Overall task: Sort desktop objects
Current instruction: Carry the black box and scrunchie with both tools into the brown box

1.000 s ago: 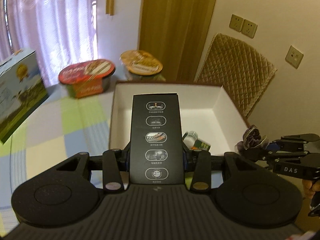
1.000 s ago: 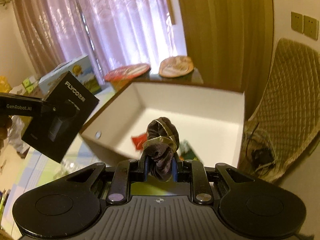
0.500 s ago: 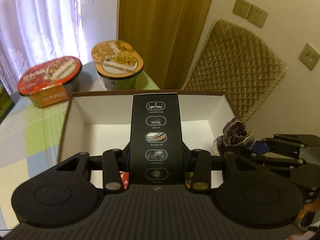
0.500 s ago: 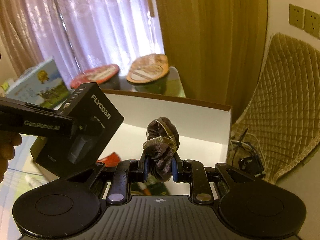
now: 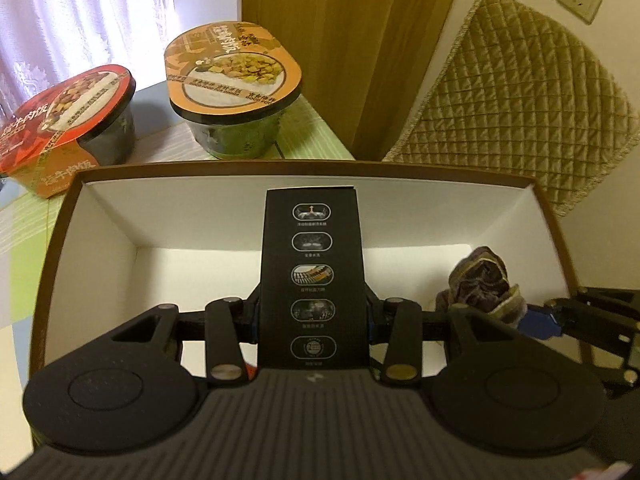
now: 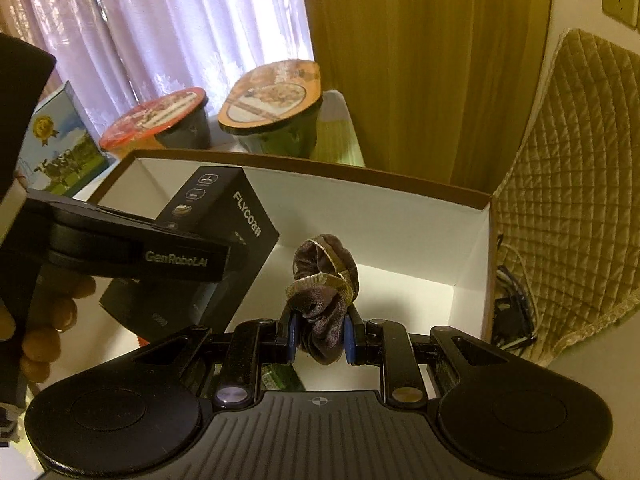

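Observation:
My left gripper (image 5: 312, 316) is shut on a tall black FLYCO carton (image 5: 313, 276) and holds it upright over the open white box with a brown rim (image 5: 280, 168). The carton also shows in the right wrist view (image 6: 224, 216), left of centre. My right gripper (image 6: 320, 338) is shut on a dark purple velvet scrunchie (image 6: 324, 280) and holds it over the same box (image 6: 400, 196). The scrunchie shows at the right in the left wrist view (image 5: 480, 284). A green packet (image 6: 280, 376) lies on the box floor, partly hidden by my right gripper.
Two lidded meal bowls stand behind the box, one red (image 5: 60, 116), one orange (image 5: 232, 76). A blue and green carton (image 6: 60, 148) stands at the far left. A quilted chair back (image 5: 512, 96) and cables (image 6: 512, 316) are right of the box.
Both grippers have moved forward and over the box, with the black carton and the scrunchie still held. The bowls now look closer and the box fills more of both views.

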Motion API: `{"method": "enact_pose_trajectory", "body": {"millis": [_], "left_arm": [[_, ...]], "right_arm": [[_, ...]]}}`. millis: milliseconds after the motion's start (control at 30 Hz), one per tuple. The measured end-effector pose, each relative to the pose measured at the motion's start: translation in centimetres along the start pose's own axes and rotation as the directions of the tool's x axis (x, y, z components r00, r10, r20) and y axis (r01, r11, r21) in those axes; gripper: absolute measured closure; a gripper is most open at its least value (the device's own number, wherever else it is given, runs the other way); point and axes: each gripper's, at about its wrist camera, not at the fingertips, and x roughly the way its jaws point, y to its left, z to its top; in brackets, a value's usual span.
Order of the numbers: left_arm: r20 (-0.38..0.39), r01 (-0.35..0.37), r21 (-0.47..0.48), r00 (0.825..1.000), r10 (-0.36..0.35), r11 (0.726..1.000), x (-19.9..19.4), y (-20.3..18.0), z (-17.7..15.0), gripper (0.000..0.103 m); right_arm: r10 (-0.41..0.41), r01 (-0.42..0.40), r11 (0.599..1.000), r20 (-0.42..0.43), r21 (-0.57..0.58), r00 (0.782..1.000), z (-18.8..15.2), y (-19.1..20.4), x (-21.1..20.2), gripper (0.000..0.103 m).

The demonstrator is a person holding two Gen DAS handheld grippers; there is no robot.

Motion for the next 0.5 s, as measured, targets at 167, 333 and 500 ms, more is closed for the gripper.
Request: {"method": "enact_pose_trajectory", "body": {"millis": [167,333,500], "left_arm": [[-0.007,-0.017,-0.002,1.0,0.017,1.0,1.9,0.3,0.3,0.064],[-0.022,0.0,-0.013,1.0,0.0,1.0,3.1,0.3,-0.1,0.064],[0.016,-0.008,0.029,1.0,0.008,1.0,2.1,-0.2,0.0,0.045]], "right_arm": [[-0.003,0.003,1.0,-0.019,0.015,1.0,0.2,-0.4,1.2,0.084],[0.005,-0.005,1.0,-0.032,0.024,0.999,0.2,-0.7,2.1,0.084],[0.014,-0.013,1.0,-0.038,0.019,0.999,0.2,-0.5,2.7,0.084]]}}
